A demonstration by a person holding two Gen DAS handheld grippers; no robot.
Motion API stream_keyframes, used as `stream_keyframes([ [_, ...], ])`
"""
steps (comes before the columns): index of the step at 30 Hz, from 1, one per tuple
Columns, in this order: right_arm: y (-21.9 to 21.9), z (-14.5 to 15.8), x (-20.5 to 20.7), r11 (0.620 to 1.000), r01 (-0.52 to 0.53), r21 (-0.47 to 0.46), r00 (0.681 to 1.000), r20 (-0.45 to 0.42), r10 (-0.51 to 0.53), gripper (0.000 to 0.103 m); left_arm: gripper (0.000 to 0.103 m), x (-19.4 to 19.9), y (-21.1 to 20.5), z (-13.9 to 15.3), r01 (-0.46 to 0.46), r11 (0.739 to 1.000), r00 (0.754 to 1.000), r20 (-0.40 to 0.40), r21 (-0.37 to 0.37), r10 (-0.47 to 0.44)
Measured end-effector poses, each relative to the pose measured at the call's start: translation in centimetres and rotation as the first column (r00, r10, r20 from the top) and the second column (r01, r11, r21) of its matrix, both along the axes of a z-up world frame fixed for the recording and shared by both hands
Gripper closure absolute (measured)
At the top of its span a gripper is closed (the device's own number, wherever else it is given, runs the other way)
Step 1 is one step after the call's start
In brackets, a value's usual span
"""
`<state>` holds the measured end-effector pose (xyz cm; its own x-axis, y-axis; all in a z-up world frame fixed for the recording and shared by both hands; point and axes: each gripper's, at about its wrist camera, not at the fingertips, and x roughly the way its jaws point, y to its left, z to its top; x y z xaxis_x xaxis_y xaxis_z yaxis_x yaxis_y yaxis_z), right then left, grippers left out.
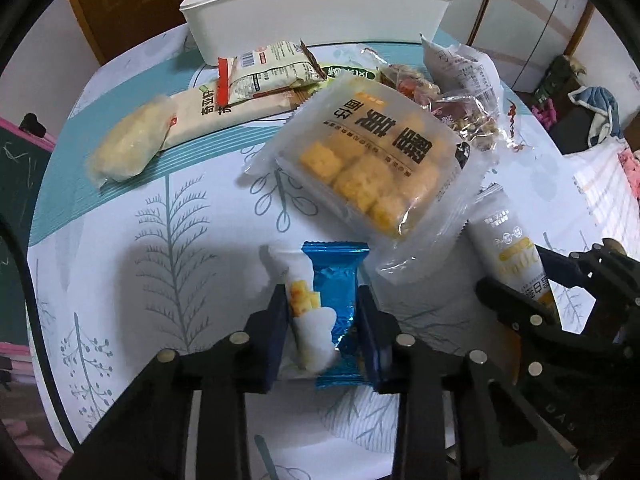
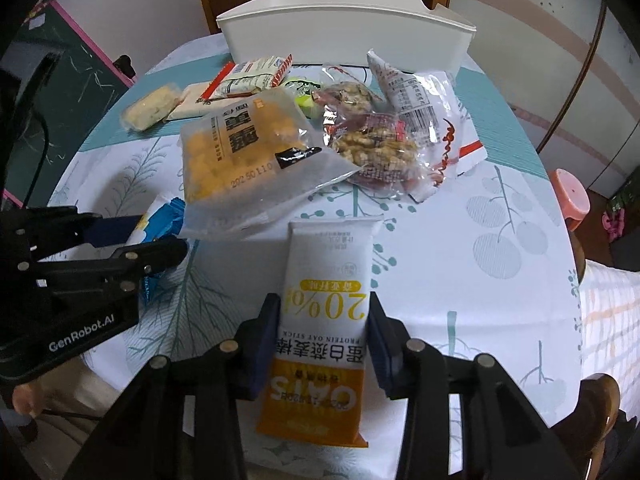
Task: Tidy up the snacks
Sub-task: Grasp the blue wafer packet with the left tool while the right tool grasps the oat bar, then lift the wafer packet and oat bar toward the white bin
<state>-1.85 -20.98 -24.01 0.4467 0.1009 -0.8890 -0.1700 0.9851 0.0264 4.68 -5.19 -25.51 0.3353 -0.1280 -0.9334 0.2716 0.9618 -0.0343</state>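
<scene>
My left gripper (image 1: 322,312) is shut on a small blue-and-white snack packet (image 1: 324,300) low over the table; both also show at the left of the right wrist view (image 2: 160,228). My right gripper (image 2: 324,320) is shut on a white-and-orange oat stick packet (image 2: 324,320), which also shows in the left wrist view (image 1: 516,256). A large clear bag of yellow crackers (image 1: 368,164) (image 2: 240,152) lies just ahead of both. A white storage box (image 1: 312,12) (image 2: 344,28) stands at the table's far edge.
Behind the cracker bag lie several more snacks: a pale cake (image 1: 128,148), a beige bar (image 1: 224,112), a white-and-red pack (image 1: 264,68), nut bags (image 2: 372,144) and a white pouch (image 2: 416,96). A pink stool (image 2: 572,200) stands right of the table.
</scene>
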Motion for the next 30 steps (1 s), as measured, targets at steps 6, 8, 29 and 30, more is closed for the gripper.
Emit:
stream_keyframes([
  [6,-0.3,0.0,-0.1,0.999,0.015,0.031,1.0,0.009,-0.015,0.061,0.074,0.1,1.1,0.2,-0.012,0.999,1.0,-0.003,-0.041,0.012],
  [8,-0.4,0.1,0.0,0.999,0.021,0.049,1.0,0.012,-0.021,0.062,0.075,-0.1,1.3,0.4,-0.009,0.999,1.0,0.0,-0.052,0.009],
  [29,-2.2,5.1,-1.2,0.985,0.03,0.173,0.991,0.122,-0.051,0.064,0.075,-1.8,0.9,9.5,0.094,0.991,0.963,0.263,-0.096,-0.066],
  [30,-2.3,5.6,-1.2,0.984,0.033,0.177,0.989,0.139,-0.058,0.064,0.075,-1.9,0.9,10.1,0.094,0.991,0.96,0.271,-0.098,-0.064],
])
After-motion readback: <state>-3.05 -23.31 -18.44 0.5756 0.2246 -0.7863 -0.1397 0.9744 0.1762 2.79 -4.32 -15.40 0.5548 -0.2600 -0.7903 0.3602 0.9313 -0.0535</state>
